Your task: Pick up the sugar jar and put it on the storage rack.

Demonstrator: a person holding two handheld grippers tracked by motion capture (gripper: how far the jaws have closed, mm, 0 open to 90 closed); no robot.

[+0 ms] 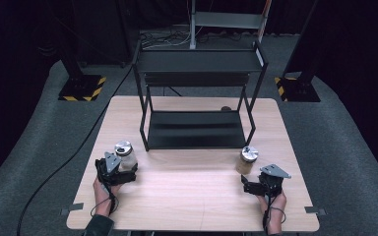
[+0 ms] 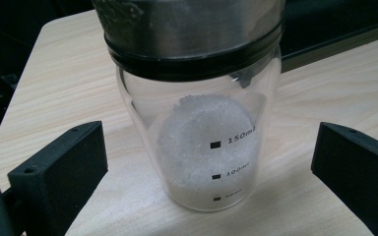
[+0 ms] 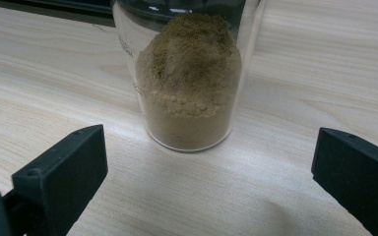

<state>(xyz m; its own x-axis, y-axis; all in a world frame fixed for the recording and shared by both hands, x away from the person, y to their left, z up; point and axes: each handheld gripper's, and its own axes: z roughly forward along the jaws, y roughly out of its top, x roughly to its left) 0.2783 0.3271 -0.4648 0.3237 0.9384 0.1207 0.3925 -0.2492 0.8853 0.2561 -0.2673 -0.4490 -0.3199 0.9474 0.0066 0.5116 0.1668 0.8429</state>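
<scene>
1. Jars first, from the high view: I see the white-granule jar [image 1: 124,156] at about 8 o'clock on the table [image 1: 192,196], right at the front of my left gripper [image 1: 124,173], and the brown-powder jar [image 1: 246,160] at about 4 o'clock, just ahead of my right gripper [image 1: 249,186]. Both stand upright, lids up, long axis vertical. A black two-tier rack [image 1: 197,98] sits at 12 o'clock, well apart from both, its shelves bare.

2. Left gripper view: the white-granule jar [image 2: 197,128] stands between my black jaws, which are spread wide and clear of the glass on both sides. Its metal lid [image 2: 187,24] points toward 12 o'clock in this picture, base on the wood toward 6; the printed volume marks face me. I judge this as the approach step, with the grasp not yet made.

3. Right gripper view: the brown-powder jar [image 3: 189,78] stands a little beyond my jaw tips, toward 12 o'clock and slightly left of centre. These jaws are also fully apart, nothing touching them. The jar is upright, axis running 6 to 12.

4. Next move, as I judge it: ease the right gripper forward until the glass sits between the pads, then close both sides squarely on the bodies below the lids, keeping each jar vertical so nothing tips. The rack looks the likely destination.
</scene>
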